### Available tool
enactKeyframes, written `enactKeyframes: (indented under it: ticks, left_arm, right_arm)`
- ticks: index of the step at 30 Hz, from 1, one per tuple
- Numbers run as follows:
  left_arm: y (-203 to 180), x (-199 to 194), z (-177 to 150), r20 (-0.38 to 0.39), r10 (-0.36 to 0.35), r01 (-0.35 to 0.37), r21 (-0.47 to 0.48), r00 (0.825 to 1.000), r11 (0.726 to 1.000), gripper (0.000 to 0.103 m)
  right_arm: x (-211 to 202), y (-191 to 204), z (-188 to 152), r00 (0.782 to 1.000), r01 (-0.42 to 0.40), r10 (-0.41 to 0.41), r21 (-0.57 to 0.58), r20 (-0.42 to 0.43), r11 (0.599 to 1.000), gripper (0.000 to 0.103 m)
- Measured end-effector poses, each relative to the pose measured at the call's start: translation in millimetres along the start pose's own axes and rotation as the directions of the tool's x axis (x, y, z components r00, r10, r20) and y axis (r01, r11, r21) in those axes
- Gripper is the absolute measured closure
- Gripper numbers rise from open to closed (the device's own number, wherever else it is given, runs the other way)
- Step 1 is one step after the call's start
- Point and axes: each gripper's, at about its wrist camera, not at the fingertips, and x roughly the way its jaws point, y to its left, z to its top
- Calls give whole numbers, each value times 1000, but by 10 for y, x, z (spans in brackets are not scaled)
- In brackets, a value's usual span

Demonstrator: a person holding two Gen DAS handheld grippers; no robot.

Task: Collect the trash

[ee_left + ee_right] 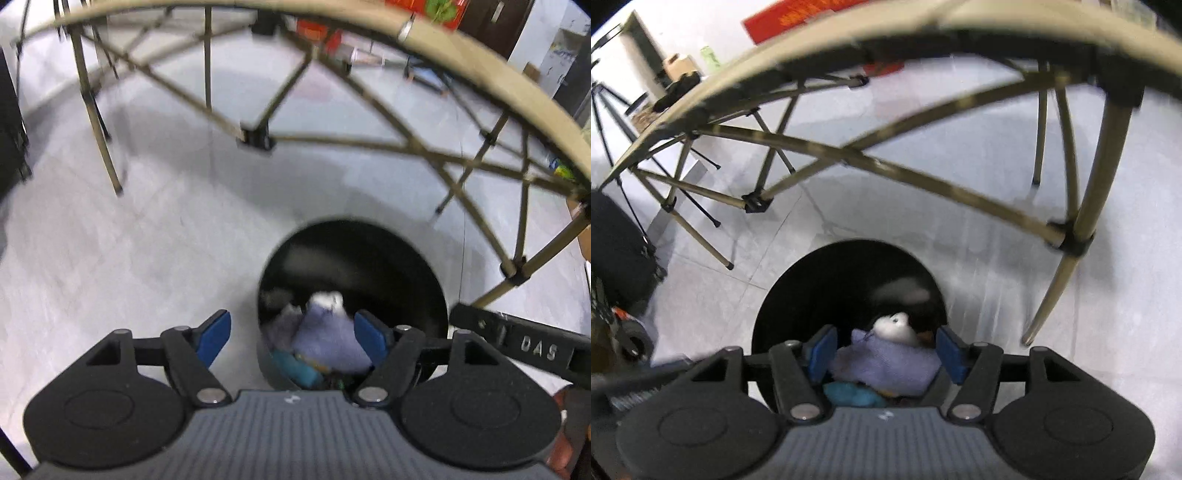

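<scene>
A black round trash bin (369, 251) stands on the pale floor beside a folding table. Inside lie a purple cloth-like piece (328, 339) with a white crumpled lump on top and a teal item (299, 369). My left gripper (293, 338) is open above the bin's near left rim, nothing between its blue pads (214, 334). In the right wrist view the same bin (820, 280) is below my right gripper (886, 350), which is open over the purple piece (886, 363), white lump (895, 326) and teal item (849, 397).
The folding table's tan edge (480, 62) and crossed legs (258, 134) arch close above and behind the bin; they also show in the right wrist view (886, 166). The other gripper's black body (524, 345) is at right. A black bag (617, 251) and tripod (613, 122) stand left.
</scene>
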Motion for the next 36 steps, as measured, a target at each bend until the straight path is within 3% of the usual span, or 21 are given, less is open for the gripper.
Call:
enactKeyframes:
  ticks: [4,8,10,12,13,15,17,20,22,27,31,36]
  left_arm:
    - [61,-534,-198,153,14,-20,34,988,999,24]
    - [28,-1218,-450,293,-3,-17,66,956,998,20]
    - [-8,-1700,-619,390,-20,-21,102,921,995,11]
    - [-30,-2236,-825,495,-29,-39,127,868,991,0]
    - [-34,-2459,-921,534,-32,-47,134,845,990,0]
    - [-45,-2843,-1109,577,-31,-64,143,816,988,0]
    - [-36,-3168,-1309,601,-38,-53,133,798,990,0]
    - [-41,-3457,-1595,606,-36,-40,112,795,993,0]
    - [-60,-3572,-1787,608,-29,-43,103,793,994,0]
    - [-62,-3767,-2229,592,-25,-31,84,805,996,0]
    - [-81,-3884,-2495,601,-9,-53,86,800,995,0]
    - [-99,-3957,-2652,605,-12,-58,96,796,994,0]
  right_arm:
    - [-609,13,-151,991,-11,17,-48,132,999,44]
    - [-1431,58,-415,950,-17,38,-71,310,997,44]
    - [-1885,129,-587,918,-15,55,-103,394,995,39]
    - [-2326,208,-758,878,-13,78,-140,472,990,29]
    - [-2567,256,-862,852,-8,89,-157,516,987,22]
    - [-2980,345,-1050,804,4,118,-204,583,979,19]
    - [-3301,398,-1202,769,6,143,-232,623,973,18]
    - [-3648,401,-1438,735,-12,176,-248,655,969,13]
    - [-3797,342,-1622,729,-15,190,-262,658,965,12]
    - [-4047,240,-2122,745,-21,200,-279,636,960,11]
    - [-4162,193,-2416,752,-17,191,-272,631,962,4]
    - [-4259,224,-2573,743,-20,202,-280,638,960,4]
